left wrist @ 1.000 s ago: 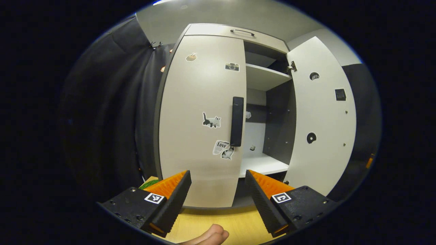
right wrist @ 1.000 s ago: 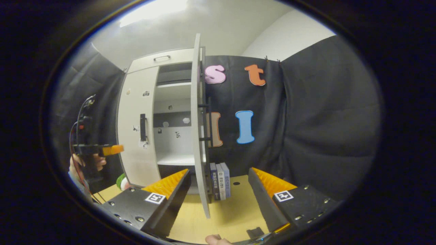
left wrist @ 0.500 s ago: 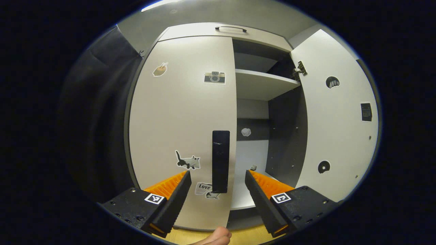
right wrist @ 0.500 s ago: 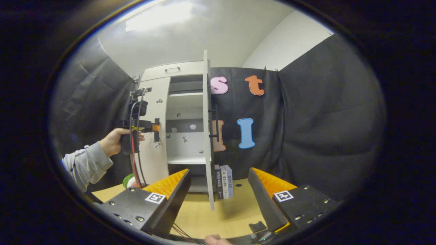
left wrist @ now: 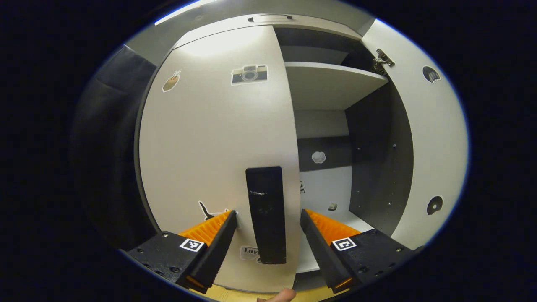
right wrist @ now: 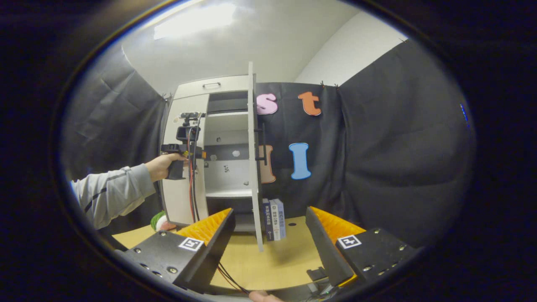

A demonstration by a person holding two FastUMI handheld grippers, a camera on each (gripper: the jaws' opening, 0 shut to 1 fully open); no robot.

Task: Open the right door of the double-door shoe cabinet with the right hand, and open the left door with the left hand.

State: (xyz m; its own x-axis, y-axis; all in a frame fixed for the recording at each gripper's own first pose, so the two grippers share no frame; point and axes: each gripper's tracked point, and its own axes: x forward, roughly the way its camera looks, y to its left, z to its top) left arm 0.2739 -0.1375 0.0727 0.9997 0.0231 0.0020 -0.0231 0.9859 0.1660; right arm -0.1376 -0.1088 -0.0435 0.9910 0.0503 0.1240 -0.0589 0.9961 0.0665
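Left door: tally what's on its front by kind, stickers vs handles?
Left door, left gripper view:
Stickers: 4 (hand, camera, cat, lettered one; the last two partly hidden)
Handles: 1
Total: 5

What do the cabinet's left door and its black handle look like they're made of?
The left door looks like laminated board with a smooth satin off-white face: it shows a soft glare and carries flat stickers. The black handle looks like matte plastic or coated metal; faint scuffs mark its upper part, and the look leaves the material open.
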